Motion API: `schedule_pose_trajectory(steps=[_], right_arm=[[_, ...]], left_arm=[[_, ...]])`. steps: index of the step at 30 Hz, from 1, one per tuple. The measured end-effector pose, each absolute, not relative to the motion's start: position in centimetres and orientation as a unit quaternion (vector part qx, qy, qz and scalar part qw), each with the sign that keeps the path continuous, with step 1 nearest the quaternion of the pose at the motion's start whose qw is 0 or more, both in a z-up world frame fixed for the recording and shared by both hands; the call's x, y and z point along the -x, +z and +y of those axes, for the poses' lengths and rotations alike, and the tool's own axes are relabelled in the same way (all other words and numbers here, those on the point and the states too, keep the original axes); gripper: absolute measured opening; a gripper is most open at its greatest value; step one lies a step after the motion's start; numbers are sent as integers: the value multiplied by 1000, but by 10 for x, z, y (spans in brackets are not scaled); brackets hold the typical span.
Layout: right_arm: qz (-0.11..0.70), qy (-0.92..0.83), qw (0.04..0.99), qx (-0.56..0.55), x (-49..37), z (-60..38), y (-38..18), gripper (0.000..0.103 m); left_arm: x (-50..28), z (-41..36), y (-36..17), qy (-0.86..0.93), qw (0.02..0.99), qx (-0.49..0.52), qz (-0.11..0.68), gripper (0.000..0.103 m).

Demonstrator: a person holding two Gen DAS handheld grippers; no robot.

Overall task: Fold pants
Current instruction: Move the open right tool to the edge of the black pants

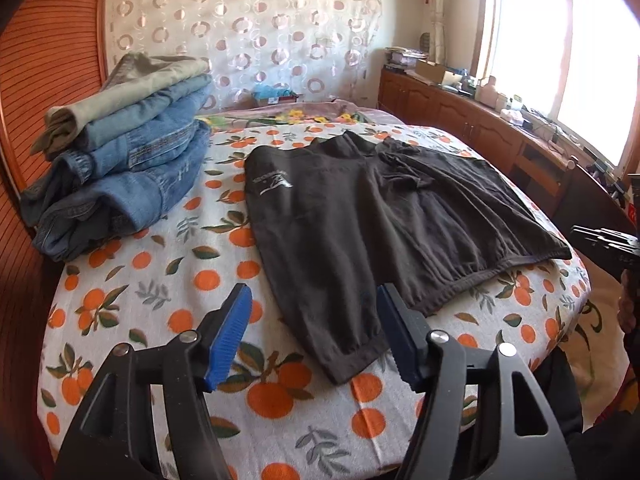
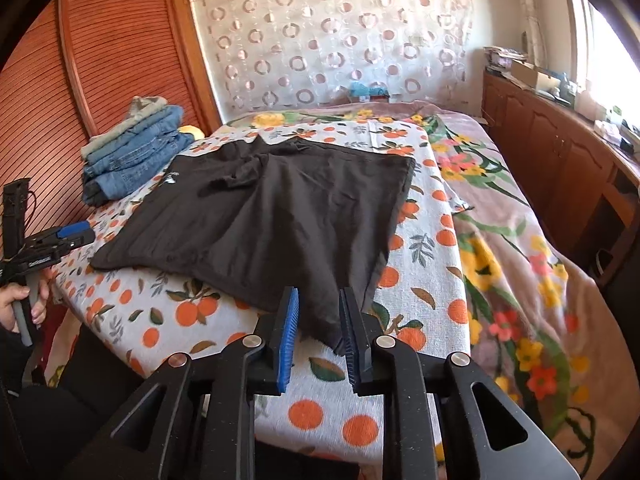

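Note:
Dark brown pants [image 1: 360, 216] lie spread on the orange-print sheet [image 1: 160, 292], waist far, legs toward me; they also show in the right wrist view [image 2: 280, 216]. My left gripper [image 1: 314, 312] is open above the near leg cuff [image 1: 352, 360], not touching it. My right gripper [image 2: 318, 312] is open, its blue pads [image 2: 290, 336] on either side of the near corner of the other leg [image 2: 324, 320]. The left gripper also shows at the left edge of the right wrist view [image 2: 76, 234], and part of the right gripper at the right edge of the left wrist view [image 1: 608, 240].
A stack of folded jeans and khaki pants [image 1: 120, 168] sits at the bed's far left by a slatted wooden panel [image 1: 44, 80]. A floral blanket [image 2: 520, 240] covers the right side of the bed. Wooden cabinets [image 2: 560, 160] with clutter run under the window.

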State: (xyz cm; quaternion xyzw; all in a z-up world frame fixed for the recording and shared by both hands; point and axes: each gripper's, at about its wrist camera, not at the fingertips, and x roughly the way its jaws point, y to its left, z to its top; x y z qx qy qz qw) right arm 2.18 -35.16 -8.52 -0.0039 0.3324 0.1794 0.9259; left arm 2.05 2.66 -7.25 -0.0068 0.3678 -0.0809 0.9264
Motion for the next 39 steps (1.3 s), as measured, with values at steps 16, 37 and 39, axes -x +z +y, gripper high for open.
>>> schedule_pose_trajectory(steps=[16,37,39], right_arm=[[337,177,925,15,-32,-340,-94,28],[296,286,909,60,-50,-205,-66,37],[303,312,898,63,-53,-180,-75,37]], left_arm=[[-30,43,-85,-68,920,10,386,66],[-25,76,-67,-57,931,4,359,66],[-25,82,-67,-53,932,5,359,66]])
